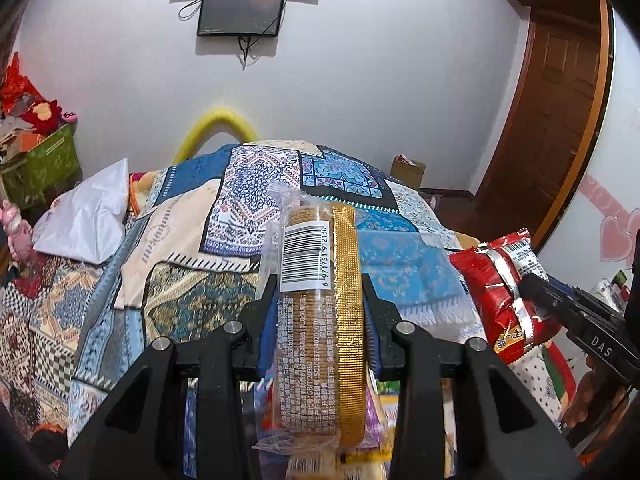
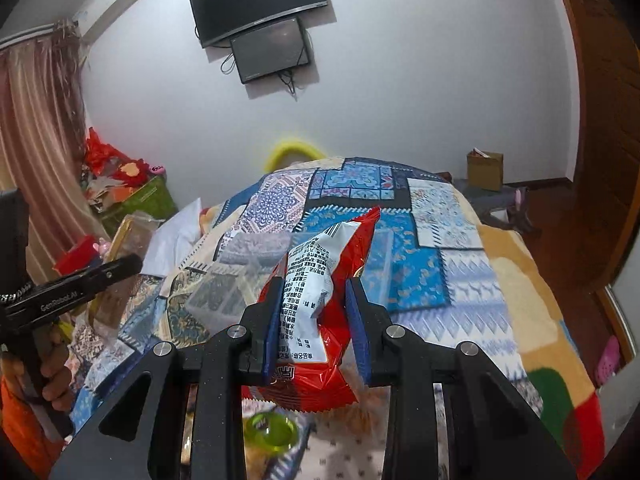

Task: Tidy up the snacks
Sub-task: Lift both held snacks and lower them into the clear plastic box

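My left gripper is shut on a clear-wrapped roll of round biscuits with a gold strip and a barcode, held upright above the bed. My right gripper is shut on a red and white snack bag, also lifted. The red bag and the right gripper show at the right of the left wrist view. The biscuit roll and the left gripper show at the left of the right wrist view. A clear plastic box lies on the bed ahead.
A patchwork blanket covers the bed. More snack packs lie below the left gripper. A green-lidded jar sits below the right one. A white pillow and a green box are at left. A wooden door is at right.
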Tool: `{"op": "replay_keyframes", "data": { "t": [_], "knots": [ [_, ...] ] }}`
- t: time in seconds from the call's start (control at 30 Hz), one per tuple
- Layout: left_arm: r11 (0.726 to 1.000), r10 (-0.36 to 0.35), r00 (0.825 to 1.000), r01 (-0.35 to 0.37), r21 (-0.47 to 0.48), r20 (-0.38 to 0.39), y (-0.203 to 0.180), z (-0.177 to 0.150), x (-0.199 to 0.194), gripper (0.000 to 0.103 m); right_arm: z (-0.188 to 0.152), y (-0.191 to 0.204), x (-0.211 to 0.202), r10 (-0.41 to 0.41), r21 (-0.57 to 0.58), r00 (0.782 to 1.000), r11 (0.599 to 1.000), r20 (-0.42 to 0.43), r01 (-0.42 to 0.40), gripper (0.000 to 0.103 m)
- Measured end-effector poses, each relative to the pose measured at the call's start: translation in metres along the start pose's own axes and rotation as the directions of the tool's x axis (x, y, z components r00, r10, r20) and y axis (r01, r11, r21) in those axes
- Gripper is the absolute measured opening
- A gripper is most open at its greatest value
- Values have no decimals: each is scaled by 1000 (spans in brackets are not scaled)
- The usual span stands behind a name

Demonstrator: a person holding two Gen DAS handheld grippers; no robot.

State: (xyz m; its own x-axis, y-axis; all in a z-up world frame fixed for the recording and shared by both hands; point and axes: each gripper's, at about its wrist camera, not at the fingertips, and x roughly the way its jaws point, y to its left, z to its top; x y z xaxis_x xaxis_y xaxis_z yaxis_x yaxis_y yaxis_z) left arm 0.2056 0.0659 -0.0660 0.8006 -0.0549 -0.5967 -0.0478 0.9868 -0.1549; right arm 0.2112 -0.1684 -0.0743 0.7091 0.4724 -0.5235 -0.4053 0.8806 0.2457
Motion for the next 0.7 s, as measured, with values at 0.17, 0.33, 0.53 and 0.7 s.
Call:
{"op": "replay_keyframes", "data": {
  "t": [0.17,0.33,0.53,0.7],
  "knots": [
    [1000,-1,999,0,-18,-35,3,14,37,36,9,-2,20,3,-1,1000,1000,-5,-3,28],
    [999,24,997,-27,-30,-79,9,21,73,36,17,-3,44,-7,-13,1000,1000,-25,7,28],
    [998,69,991,-70,-5,-118,12,23,114,36,19,-5,73,-29,-33,997,999,-67,27,28],
    [995,94,982,-89,37,-165,10,23,147,36,14,-9,101,-56,-52,990,997,-129,49,28]
  ]
}}
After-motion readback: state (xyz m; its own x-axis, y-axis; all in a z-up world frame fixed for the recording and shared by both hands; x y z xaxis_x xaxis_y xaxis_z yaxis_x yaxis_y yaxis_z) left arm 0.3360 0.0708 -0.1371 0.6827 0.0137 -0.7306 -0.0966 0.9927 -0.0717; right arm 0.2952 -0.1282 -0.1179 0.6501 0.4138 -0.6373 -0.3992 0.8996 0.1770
